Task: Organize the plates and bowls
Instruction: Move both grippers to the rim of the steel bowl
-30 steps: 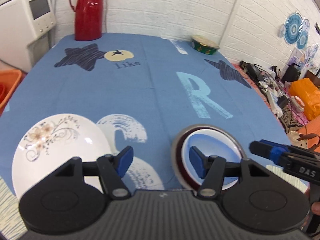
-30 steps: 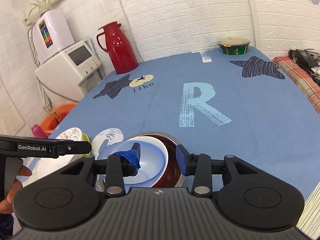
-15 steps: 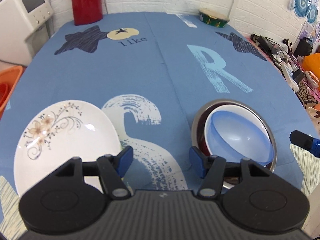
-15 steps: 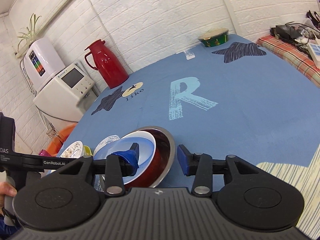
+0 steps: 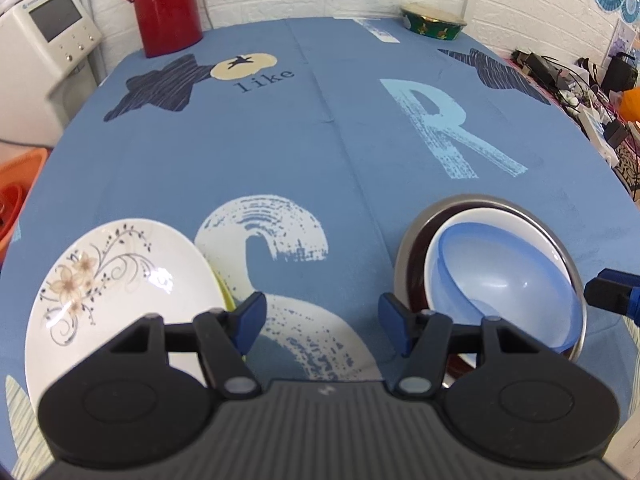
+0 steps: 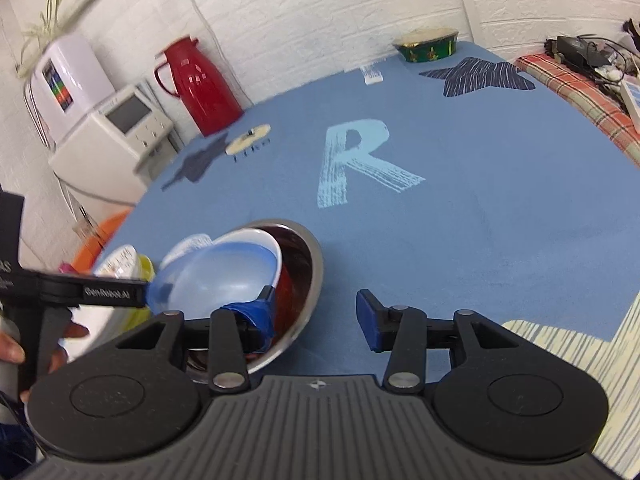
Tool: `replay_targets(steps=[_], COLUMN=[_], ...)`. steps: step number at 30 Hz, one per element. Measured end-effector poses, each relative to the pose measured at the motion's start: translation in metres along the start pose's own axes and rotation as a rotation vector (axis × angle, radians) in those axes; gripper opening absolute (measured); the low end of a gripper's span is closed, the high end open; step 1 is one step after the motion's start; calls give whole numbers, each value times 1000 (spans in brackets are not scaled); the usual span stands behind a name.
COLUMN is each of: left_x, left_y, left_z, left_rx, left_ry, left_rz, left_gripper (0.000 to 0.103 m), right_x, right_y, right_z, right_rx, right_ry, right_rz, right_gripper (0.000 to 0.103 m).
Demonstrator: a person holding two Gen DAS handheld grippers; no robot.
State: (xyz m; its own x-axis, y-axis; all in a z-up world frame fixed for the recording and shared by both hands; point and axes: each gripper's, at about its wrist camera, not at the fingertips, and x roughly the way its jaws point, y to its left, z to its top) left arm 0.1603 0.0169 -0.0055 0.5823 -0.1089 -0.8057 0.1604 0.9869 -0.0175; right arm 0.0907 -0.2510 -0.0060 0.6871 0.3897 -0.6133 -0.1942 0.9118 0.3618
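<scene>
Bowls are seen nested at the near right of the blue printed tablecloth: a translucent blue plastic bowl inside a white bowl, both tilted inside a steel-rimmed dark red bowl. The right gripper has just been opening, its jaws parted astride the steel rim without pinching it. The left gripper is held spread over bare cloth, beside a white floral plate stacked on a yellow-green dish.

We see a glossy glazed plate, a translucent plastic bowl inside a shiny metal bowl, on matt cloth.
</scene>
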Motion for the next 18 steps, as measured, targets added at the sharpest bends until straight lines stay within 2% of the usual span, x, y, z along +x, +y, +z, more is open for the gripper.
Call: replay_targets(steps=[4, 6, 13, 18], left_x=[3, -1, 9, 15], left_y=[3, 8, 3, 6], left_z=[3, 4, 10, 12], left_rx=[-17, -56, -2, -26], left_ry=[10, 3, 14, 24], left_rz=[-9, -24, 12, -6], left_gripper=[61, 61, 61, 61], right_x=[5, 9, 20, 29], right_y=[-1, 0, -2, 3], right_z=[9, 10, 13, 16], right_rx=[-68, -78, -73, -100], right_ry=[55, 74, 105, 135], right_rz=[-53, -51, -38, -48], right_gripper=[29, 29, 30, 31])
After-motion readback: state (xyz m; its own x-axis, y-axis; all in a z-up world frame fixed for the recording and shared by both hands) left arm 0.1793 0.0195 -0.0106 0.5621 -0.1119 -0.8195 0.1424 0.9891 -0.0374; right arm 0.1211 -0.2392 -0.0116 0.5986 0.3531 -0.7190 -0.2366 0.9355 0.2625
